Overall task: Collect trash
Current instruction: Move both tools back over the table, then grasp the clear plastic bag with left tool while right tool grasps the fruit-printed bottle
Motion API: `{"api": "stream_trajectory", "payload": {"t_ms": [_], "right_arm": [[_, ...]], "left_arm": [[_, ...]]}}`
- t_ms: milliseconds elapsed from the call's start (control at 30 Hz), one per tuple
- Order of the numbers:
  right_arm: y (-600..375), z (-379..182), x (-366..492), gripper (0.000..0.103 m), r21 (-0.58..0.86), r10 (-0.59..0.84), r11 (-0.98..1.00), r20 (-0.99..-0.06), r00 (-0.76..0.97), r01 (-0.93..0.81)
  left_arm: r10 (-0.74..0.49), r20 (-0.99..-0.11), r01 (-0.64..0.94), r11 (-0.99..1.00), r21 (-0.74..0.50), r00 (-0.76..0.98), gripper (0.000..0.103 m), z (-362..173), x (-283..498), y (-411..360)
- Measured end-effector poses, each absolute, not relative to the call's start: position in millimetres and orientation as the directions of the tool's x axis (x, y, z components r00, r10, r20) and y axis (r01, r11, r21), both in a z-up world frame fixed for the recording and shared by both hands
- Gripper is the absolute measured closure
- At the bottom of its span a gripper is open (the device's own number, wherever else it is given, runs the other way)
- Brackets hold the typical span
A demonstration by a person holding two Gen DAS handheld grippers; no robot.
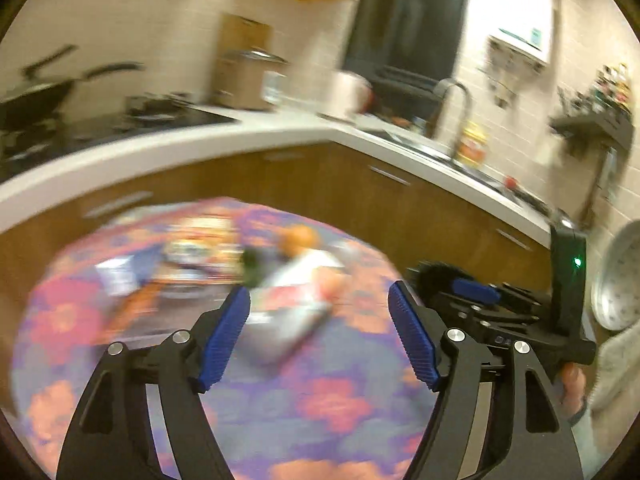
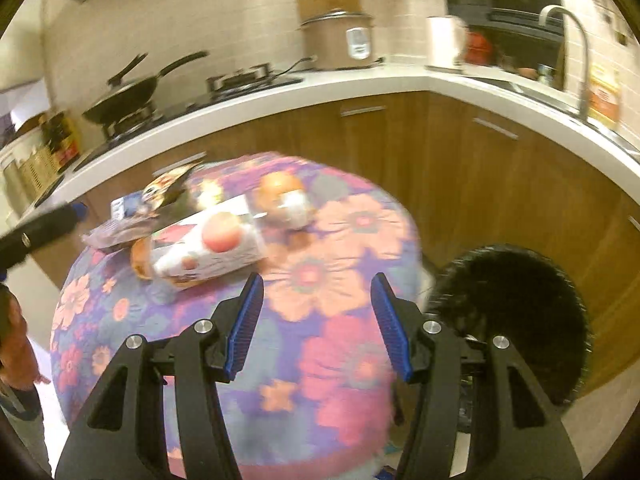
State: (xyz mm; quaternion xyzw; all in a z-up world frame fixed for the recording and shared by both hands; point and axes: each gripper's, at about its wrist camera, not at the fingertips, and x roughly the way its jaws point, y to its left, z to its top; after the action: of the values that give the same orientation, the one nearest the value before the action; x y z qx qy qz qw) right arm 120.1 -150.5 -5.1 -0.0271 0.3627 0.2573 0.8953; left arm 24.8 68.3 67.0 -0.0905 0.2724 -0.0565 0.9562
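A pile of trash lies on a round table with a floral cloth (image 2: pixel 320 288). A white and red carton (image 2: pixel 208 248) lies on its side, with a dark snack wrapper (image 2: pixel 136 216) behind it and an orange round object (image 2: pixel 280 196) at the far side. In the blurred left wrist view the carton (image 1: pixel 296 300) lies just ahead of my open, empty left gripper (image 1: pixel 320 332). My right gripper (image 2: pixel 316 320) is open and empty above the cloth, right of the carton. It also shows in the left wrist view (image 1: pixel 480 292).
A black bin (image 2: pixel 512 320) stands on the floor right of the table. A white counter (image 2: pixel 280 96) with wooden cabinets curves behind, holding a pan (image 2: pixel 128 92), a rice cooker (image 2: pixel 340 40) and a sink tap (image 2: pixel 568 40).
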Motion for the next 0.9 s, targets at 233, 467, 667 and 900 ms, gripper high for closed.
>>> {"api": "stream_trajectory", "payload": {"t_ms": [233,467,667,900], "right_arm": [[-91.8,-7.2,115.6,0.051,0.101,0.464,0.828,-0.675,0.574,-0.551],[-74.1,-5.6,120.0,0.051,0.083,0.464,0.82,-0.675,0.573,-0.567],[-83.0,-11.8,130.5,0.051,0.101,0.449,0.837,-0.687,0.571,-0.537],[-88.5,-18.2,134.4,0.051,0.107,0.444,0.842,-0.694,0.566,-0.529]], "left_arm": [[-0.196,-0.554,-0.077,0.899,-0.43,0.809,0.029,50.0,7.7,149.5],[-0.337,-0.517,-0.132,0.726,-0.675,0.787,0.029,14.3,23.9,173.3],[-0.343,-0.487,-0.156,0.668,-0.728,0.803,0.03,2.7,48.3,174.3],[-0.296,-0.515,-0.214,0.664,-0.716,0.805,0.052,-3.3,61.6,172.3]]}}
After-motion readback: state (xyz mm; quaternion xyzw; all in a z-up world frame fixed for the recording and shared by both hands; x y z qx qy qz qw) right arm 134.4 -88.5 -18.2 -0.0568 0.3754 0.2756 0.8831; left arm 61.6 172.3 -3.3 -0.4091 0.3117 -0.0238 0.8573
